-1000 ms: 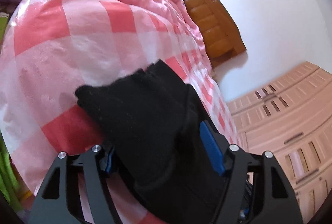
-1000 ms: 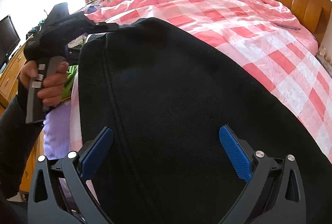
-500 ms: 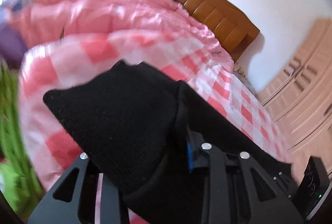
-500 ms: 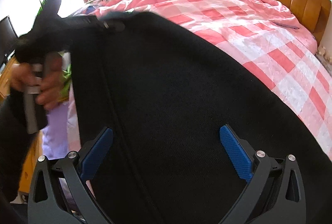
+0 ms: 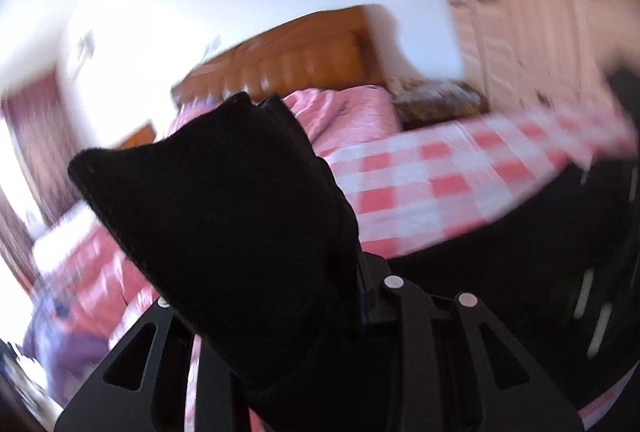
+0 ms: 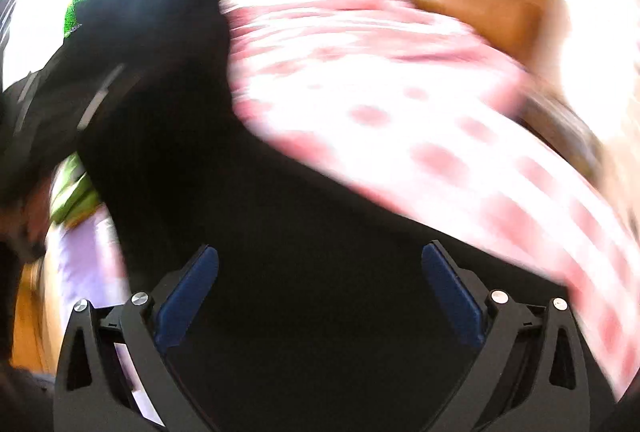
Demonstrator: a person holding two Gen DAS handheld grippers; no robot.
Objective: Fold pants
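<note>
Now, pants: the black pants (image 5: 224,232) hang bunched from my left gripper (image 5: 280,312) in the near left of its view, lifted off the pink checked bedspread (image 5: 420,184); the rest of the cloth spreads dark under my right gripper (image 6: 320,296) on the near edge of the bed.
Left tongs: clamped on a thick fold of the pants; the cloth hides the pads.
Right tongs: jaws stand wide over the fabric, its blue pads (image 6: 452,300) apart and pressing on nothing.
Step in hand: I judge I am carrying one end of the pants across to lay it over the other part, a fold in mid-swing; both views are blurred.
Next move: probably calls for lining the lifted edge with the lying edge, setting it down flat, then letting go.
Containers: none that I can see.
Beyond: wooden headboard (image 5: 288,56) at the far side, pale wardrobe (image 5: 540,12) to the right.
</note>
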